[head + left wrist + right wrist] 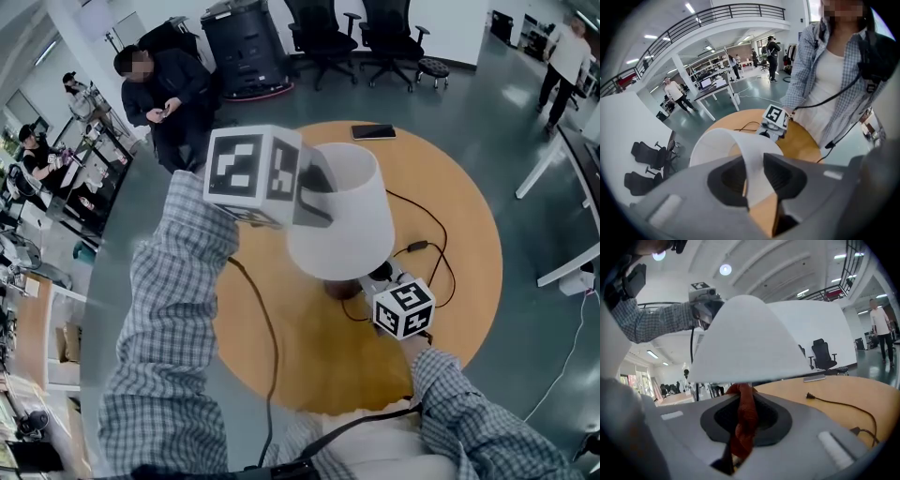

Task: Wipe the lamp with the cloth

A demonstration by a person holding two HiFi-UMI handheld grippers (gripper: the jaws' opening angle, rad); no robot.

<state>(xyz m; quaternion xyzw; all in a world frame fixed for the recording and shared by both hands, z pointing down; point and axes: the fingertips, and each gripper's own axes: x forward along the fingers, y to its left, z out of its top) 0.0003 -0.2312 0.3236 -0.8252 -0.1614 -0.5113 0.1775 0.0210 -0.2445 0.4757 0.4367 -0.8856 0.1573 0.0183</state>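
Open-plan hall, grey floor; at its middle a round wooden table, and you stand at its near edge.

Far left, background: seated person in dark clothes, beside rows of desks. Behind the table: black office chairs.

Left gripper: in your raised left hand, with the checked sleeve running up to it and the marker cube on top. It points steeply down. Its jaws are closed on the upper rim of the lampshade, one pad inside the wall and one outside. Your left gripper view shows the thin white wall running between them.

Lamp: upright at the table's middle. The lampshade is a white cone, wide end down; the dark lamp base shows just beneath it.

Phone: dark, lying flat at the table's far edge, well apart from the lamp.

Power cord: black, looping over the tabletop right of the lamp.

Right gripper: low and close to level, just beside the lamp base, below the shade's lower rim. Its jaws are nearly together, pinching a rust-red cloth bunched into a narrow fold. The cloth's tip appears to reach the shade's underside, but contact is not clear.

Far right, background: standing person in a pale top, near a white desk.
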